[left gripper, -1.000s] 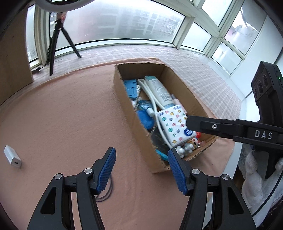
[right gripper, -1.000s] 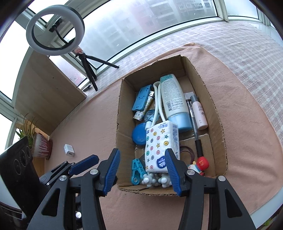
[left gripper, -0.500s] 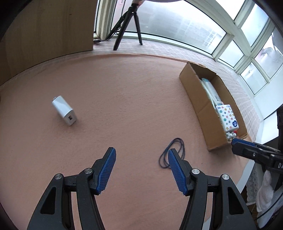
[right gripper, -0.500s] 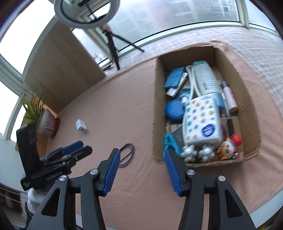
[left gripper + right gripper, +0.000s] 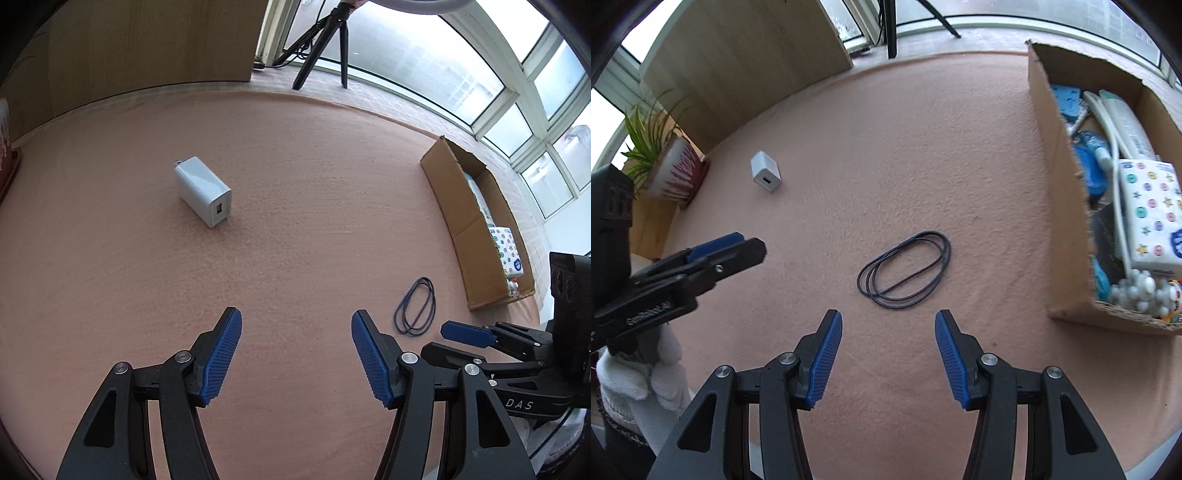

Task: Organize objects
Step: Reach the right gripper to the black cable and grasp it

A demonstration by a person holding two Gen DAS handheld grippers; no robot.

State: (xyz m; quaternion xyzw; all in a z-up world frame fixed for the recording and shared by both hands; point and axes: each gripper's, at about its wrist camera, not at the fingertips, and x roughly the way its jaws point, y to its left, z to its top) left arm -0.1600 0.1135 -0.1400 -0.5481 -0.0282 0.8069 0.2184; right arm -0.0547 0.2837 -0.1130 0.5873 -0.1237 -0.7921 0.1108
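Observation:
A white USB charger block (image 5: 202,191) lies on the pink cloth, well ahead of my left gripper (image 5: 295,356), which is open and empty. A coiled dark cable loop (image 5: 904,270) lies just ahead of my right gripper (image 5: 888,356), also open and empty. That cable loop (image 5: 415,311) shows at the right in the left wrist view, near the right gripper's blue fingertip (image 5: 465,334). The charger (image 5: 765,177) sits far left in the right wrist view. A cardboard box (image 5: 1060,177) at the right holds several items, among them a dotted tissue pack (image 5: 1150,214).
A potted plant (image 5: 670,168) stands at the cloth's left edge beside a wooden panel (image 5: 750,59). A tripod (image 5: 325,40) stands by the windows behind. The left gripper (image 5: 713,254) and a white-gloved hand (image 5: 639,376) are at the left of the right wrist view.
Both grippers swung left away from the box and dropped lower. The charger and cable loop now lie closer and larger in view. Jaw gaps look unchanged.

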